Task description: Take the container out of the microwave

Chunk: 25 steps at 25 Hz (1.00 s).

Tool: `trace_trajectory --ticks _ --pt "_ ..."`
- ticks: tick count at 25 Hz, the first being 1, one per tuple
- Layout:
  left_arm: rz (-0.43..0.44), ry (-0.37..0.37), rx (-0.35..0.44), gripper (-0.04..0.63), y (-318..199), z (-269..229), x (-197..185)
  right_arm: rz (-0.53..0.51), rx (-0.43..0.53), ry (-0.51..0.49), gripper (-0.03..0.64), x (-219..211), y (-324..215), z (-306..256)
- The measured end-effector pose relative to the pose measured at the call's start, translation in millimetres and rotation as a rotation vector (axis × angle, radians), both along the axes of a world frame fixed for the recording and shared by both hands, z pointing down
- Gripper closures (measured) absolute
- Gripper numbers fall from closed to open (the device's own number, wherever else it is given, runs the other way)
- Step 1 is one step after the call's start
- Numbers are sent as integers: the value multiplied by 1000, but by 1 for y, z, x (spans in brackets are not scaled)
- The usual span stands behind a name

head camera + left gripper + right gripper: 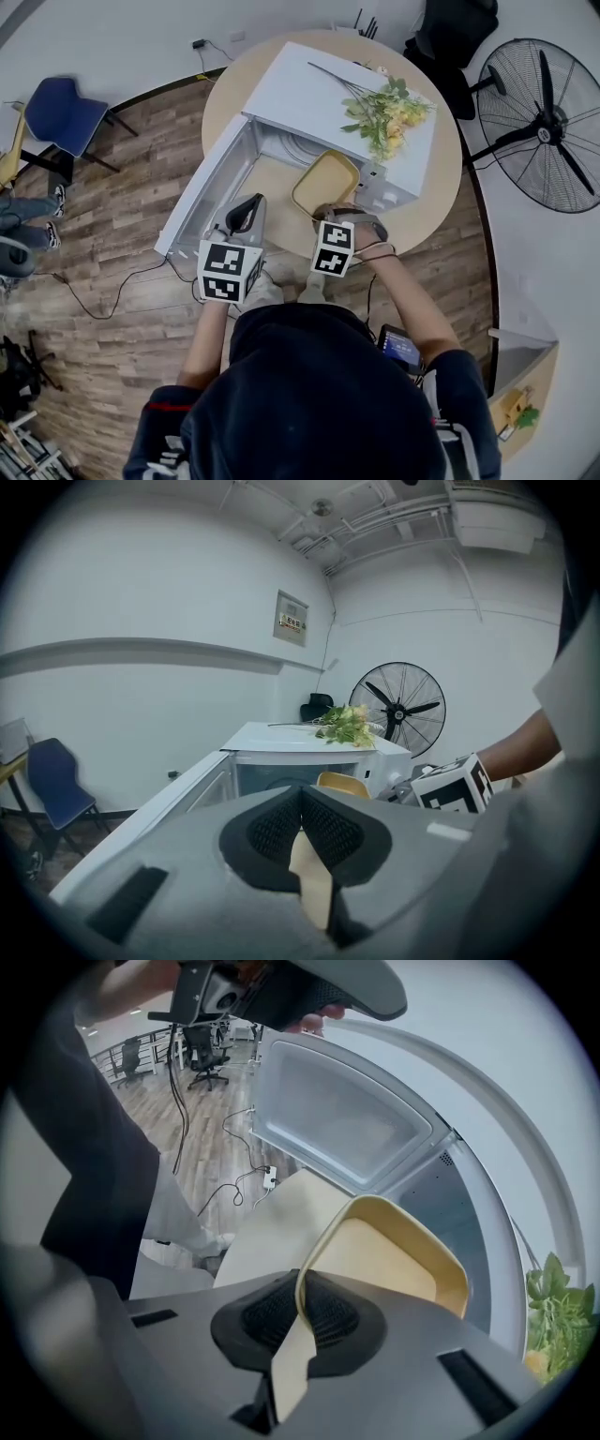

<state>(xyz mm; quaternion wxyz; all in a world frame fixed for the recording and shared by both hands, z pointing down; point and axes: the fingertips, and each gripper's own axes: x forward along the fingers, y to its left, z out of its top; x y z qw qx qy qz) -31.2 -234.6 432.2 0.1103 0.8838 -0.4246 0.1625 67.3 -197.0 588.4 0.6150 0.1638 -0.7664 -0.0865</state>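
Observation:
The yellow container point(324, 181) hangs tilted in front of the white microwave's point(309, 94) open cavity, above the round table point(433, 202). My right gripper point(325, 214) is shut on the container's near rim; in the right gripper view the rim point(302, 1283) is pinched between the pads and the container point(398, 1251) slopes away. My left gripper point(249, 208) sits left of it, by the open microwave door point(202, 192), jaws shut and empty. The left gripper view shows its closed pads point(302, 799), with the container point(342, 782) and microwave point(281, 738) beyond.
A bunch of flowers point(384, 112) lies on top of the microwave. A standing fan point(539, 122) is at the right and a blue chair point(61, 112) at the left. Cables run across the wooden floor point(112, 281). The door point(337, 1119) swings out toward the left.

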Motion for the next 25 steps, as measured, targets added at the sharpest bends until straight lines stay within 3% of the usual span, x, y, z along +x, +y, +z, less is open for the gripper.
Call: trace_trajectory --ticks 25 --pt "46 0 19 581 11 -4 20 43 -35 -16 595 11 22 -6"
